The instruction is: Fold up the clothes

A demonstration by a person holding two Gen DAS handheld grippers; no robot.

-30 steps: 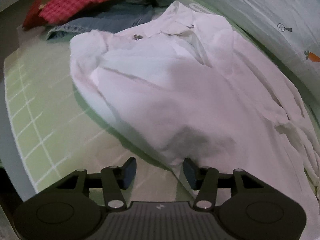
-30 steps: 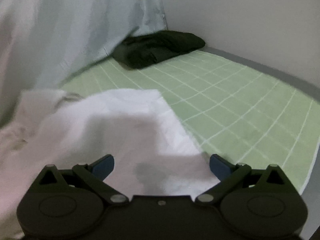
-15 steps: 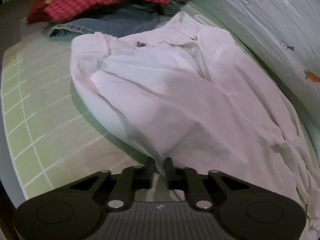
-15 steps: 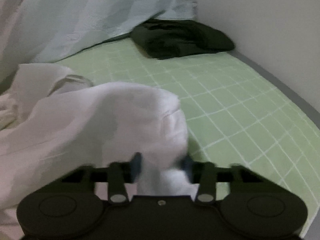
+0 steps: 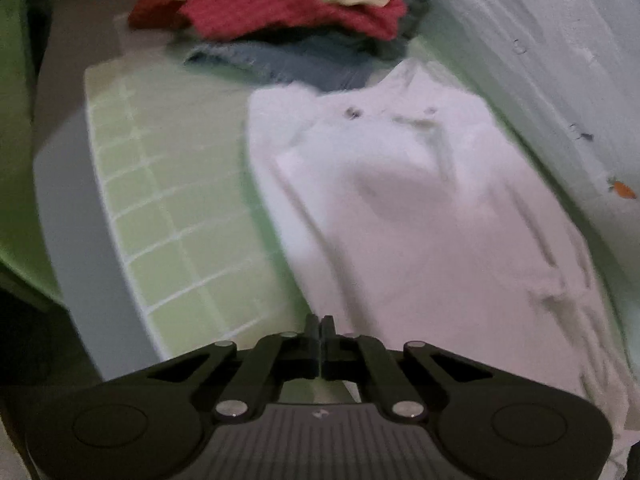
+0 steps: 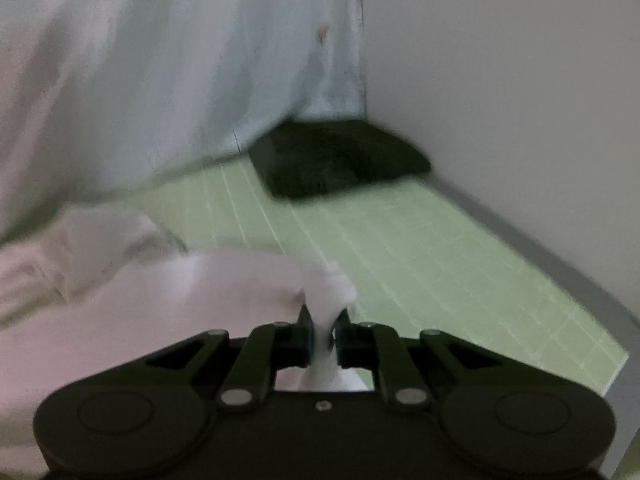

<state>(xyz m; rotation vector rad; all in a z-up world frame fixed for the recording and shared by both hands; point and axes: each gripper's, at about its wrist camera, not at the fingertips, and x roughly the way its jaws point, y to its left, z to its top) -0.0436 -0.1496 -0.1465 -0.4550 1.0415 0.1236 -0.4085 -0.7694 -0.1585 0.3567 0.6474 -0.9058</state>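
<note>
Both the left gripper (image 5: 321, 330) and right gripper (image 6: 323, 334) are clamped on the white shirt's (image 5: 420, 208) near hem, apparently to lift it for a fold across the bed (image 5: 160, 208).

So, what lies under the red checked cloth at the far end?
Under the red checked cloth lies a grey-blue denim garment, partly showing; the rest of the pile is covered.
</note>
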